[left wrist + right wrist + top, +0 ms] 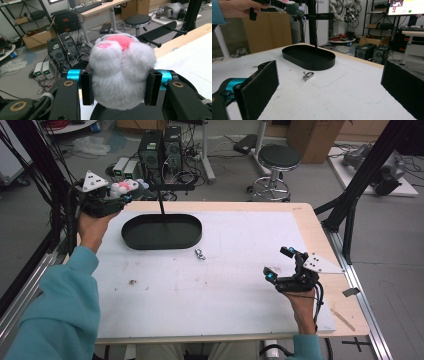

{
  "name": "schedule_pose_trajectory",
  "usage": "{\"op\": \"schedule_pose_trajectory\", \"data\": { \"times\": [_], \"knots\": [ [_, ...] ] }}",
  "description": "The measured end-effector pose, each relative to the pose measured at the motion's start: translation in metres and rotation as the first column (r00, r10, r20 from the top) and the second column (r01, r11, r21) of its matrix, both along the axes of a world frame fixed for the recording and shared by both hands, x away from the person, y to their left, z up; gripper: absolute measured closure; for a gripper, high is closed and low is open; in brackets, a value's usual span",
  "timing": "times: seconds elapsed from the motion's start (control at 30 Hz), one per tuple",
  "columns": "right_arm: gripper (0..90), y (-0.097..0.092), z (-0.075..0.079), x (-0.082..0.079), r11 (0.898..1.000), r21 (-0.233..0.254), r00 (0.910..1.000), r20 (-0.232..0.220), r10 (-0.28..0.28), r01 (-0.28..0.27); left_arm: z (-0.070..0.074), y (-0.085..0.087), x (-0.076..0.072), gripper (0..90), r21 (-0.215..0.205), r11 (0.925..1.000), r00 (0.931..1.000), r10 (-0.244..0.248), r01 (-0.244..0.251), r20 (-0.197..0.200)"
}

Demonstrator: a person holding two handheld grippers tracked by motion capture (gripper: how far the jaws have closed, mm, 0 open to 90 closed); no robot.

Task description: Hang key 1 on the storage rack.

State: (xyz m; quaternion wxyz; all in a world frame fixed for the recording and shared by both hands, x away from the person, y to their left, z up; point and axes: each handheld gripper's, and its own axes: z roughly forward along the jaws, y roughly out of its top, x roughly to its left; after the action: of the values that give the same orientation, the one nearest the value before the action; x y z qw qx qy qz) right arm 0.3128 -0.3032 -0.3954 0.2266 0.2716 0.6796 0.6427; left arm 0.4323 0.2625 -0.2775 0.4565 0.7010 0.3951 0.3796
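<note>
Fluffy white plush toy with pink patches (120, 75) sat pinched between the two black jaws of the left gripper (107, 195), its fur bulging out over both pads (87, 87). In the high view that gripper was held up in the air at the table's far left corner, just beyond the left end of the tray, with the soft toy (125, 187) poking out toward the room behind. To its right lay a black oval tray with a low wall (161, 231) on the white table top (210, 290); a thin black rod (161, 205) rose from the tray's far side, and the tray's floor looked bare. Just in front of the tray's right end, apart from its wall, a small silver metal clip (200, 254) rested on the white surface. Farther right, near the table's right edge, the right gripper (280, 264) was held low over the table with its jaws spread wide and nothing between them; its own view looked between both pads toward the clip (308, 75) and the tray (309, 58).
</note>
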Motion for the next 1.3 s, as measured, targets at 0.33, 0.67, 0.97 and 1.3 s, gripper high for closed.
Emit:
{"op": "schedule_pose_trajectory", "data": {
  "times": [0.33, 0.67, 0.97, 1.3],
  "knots": [
    [0.6, 0.001, -0.001, 0.001, 1.0, 0.002, 1.0, -0.004, 0.005, -0.005, -0.009, 0.005, -0.01, 53.7, 0.012, 0.9999, 0.9997, -0.009, 0.009, -0.023],
    [0.6, 0.002, -0.001, 0.002, 1.0, 0.005, 0.9999, -0.006, 0.011, -0.011, -0.019, 0.008, -0.015, 53.7, 0.022, 0.9996, 0.9984, -0.018, 0.019, -0.054],
    [0.6, 0.003, -0.001, 0.002, 1.0, -0.001, 0.9999, -0.009, 0.011, -0.011, -0.036, 0.008, -0.013, 53.6, 0.034, 0.9993, 0.9954, -0.015, 0.018, -0.095],
    [0.6, 0.004, -0.002, 0.002, 1.0, -0.005, 0.9999, -0.011, 0.013, -0.013, -0.049, 0.001, -0.001, 53.7, 0.026, 0.9996, 0.9938, -0.01, 0.013, -0.111]
  ]
}}
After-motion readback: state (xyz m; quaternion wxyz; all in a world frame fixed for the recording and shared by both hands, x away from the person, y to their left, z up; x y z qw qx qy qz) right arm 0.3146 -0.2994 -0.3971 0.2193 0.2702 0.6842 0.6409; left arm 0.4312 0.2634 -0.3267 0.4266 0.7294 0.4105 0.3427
